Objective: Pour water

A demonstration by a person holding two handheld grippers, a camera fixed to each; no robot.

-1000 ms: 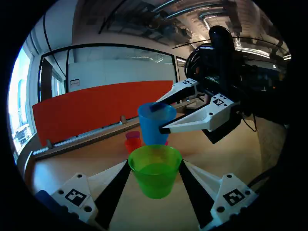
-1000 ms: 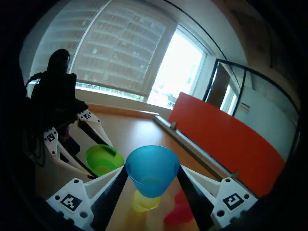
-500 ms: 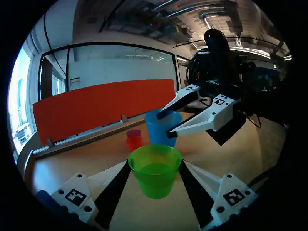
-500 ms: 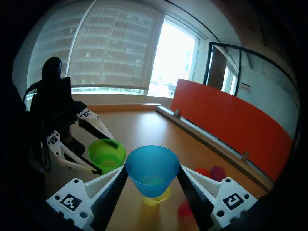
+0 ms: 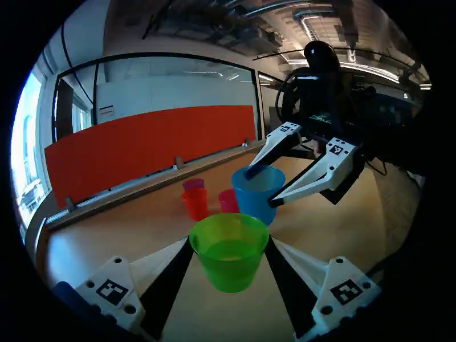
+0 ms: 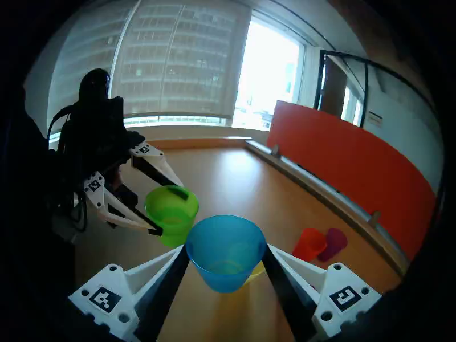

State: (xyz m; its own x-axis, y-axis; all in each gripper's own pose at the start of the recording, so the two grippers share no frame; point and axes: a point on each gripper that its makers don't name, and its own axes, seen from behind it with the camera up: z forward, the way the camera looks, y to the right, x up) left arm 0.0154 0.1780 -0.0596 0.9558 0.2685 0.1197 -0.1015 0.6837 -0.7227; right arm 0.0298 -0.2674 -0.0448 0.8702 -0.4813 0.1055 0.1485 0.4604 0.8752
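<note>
Two cups are held, one in each claw. In the left gripper view, an orange partition (image 5: pixel 142 142) runs along the far edge of the wooden bench (image 5: pixel 114 228) on the left. Toward the middle, three small cups stand close together: an orange cup (image 5: pixel 195 203), a purple cup (image 5: pixel 193 184) just behind it, and a pink cup (image 5: pixel 228 199) to its right. Low in the middle, the left claw (image 5: pixel 229 242) is clamped on a green cup (image 5: pixel 229 268), one finger pressed to each side. The cup is upright, with liquid showing part-way up inside. Just behind and right of it, the right claw (image 5: pixel 263 187) grips a blue cup (image 5: pixel 256 196), roughly upright, with a finger on either side near its rim. The green cup hides its base, so I cannot tell whether it rests on the bench.

In the right gripper view, the left claw (image 6: pixel 169 215) reaches in from the left with the green cup (image 6: pixel 171 210) between its fingers. Right of that, low in the middle, the right claw (image 6: pixel 226 256) is closed on the blue cup (image 6: pixel 226 248). A yellow cup (image 6: pixel 257 272) peeks out behind its lower right side. Farther right, the orange cup (image 6: pixel 306 244) and purple cup (image 6: pixel 334 241) stand side by side on the bench (image 6: pixel 239 182), near the orange partition (image 6: pixel 365 165).
</note>
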